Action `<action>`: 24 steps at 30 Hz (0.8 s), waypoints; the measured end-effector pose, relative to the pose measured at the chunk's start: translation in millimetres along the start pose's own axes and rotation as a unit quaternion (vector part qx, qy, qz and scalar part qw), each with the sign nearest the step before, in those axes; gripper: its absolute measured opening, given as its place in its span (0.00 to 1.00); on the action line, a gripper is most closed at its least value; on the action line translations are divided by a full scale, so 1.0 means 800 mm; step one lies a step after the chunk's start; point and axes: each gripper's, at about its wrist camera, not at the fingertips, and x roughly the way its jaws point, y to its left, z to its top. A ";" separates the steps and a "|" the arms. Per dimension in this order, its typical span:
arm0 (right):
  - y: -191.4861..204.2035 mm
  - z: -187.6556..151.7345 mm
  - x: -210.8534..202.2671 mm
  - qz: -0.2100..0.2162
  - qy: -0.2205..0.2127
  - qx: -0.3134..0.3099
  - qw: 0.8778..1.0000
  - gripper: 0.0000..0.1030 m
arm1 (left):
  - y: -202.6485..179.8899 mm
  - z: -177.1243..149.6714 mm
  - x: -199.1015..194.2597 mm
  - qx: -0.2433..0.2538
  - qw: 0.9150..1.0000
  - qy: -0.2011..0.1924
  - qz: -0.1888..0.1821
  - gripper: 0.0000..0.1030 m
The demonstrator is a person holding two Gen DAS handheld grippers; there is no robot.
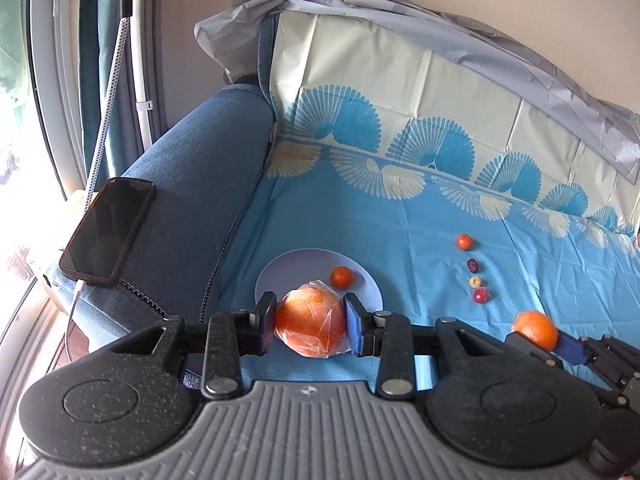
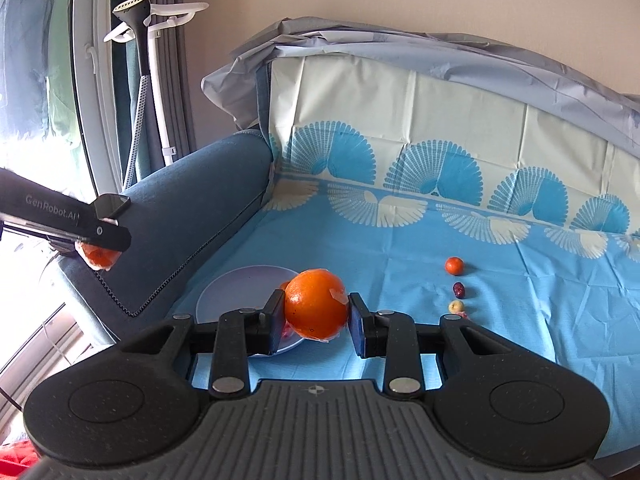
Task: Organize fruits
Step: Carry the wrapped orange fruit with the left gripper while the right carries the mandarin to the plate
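My left gripper (image 1: 310,314) is shut on a plastic-wrapped orange (image 1: 310,332), held over the near rim of a pale plate (image 1: 304,266). A small mandarin (image 1: 342,277) lies on that plate. My right gripper (image 2: 317,305) is shut on a larger orange (image 2: 316,304) with a sticker, just right of the plate (image 2: 236,284). On the blue cloth (image 1: 400,240) to the right, a small orange (image 1: 464,241), a dark purple fruit (image 1: 473,266), a yellow one (image 1: 475,281) and a red one (image 1: 481,295) lie in a row. Each wrist view shows the other gripper (image 1: 540,340) (image 2: 100,248) at its edge.
A dark phone (image 1: 108,232) with a cable lies on the blue sofa armrest (image 1: 192,200) left of the plate. The cloth-covered sofa back (image 2: 400,100) rises behind. A garment steamer stand (image 2: 140,12) and a window are at the far left.
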 end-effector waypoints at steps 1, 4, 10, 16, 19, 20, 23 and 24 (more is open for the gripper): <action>0.001 0.000 0.001 0.001 0.003 -0.003 1.000 0.33 | 0.000 0.001 -0.001 0.000 1.000 -0.002 0.001 0.38; 0.006 0.002 0.007 0.004 0.007 -0.012 1.000 0.33 | 0.001 0.004 -0.002 0.000 1.000 -0.009 0.005 0.38; 0.006 0.000 0.016 0.006 0.018 -0.014 1.000 0.33 | 0.002 0.004 0.007 0.001 1.000 -0.009 0.003 0.38; 0.008 0.000 0.032 0.007 0.032 -0.013 0.999 0.33 | 0.007 0.005 0.026 -0.003 1.000 0.005 0.005 0.38; 0.013 0.000 0.039 0.011 0.037 -0.017 0.999 0.33 | 0.010 0.004 0.035 -0.005 1.000 0.009 0.006 0.38; 0.015 -0.001 0.042 0.012 0.040 -0.019 0.999 0.33 | 0.011 0.005 0.039 -0.006 1.000 0.012 0.006 0.38; 0.017 0.000 0.050 0.013 0.049 -0.020 0.998 0.33 | 0.014 0.006 0.047 -0.009 1.000 0.017 0.004 0.38; 0.018 0.001 0.052 0.012 0.050 -0.021 0.998 0.33 | 0.016 0.005 0.049 -0.009 1.000 0.017 0.005 0.38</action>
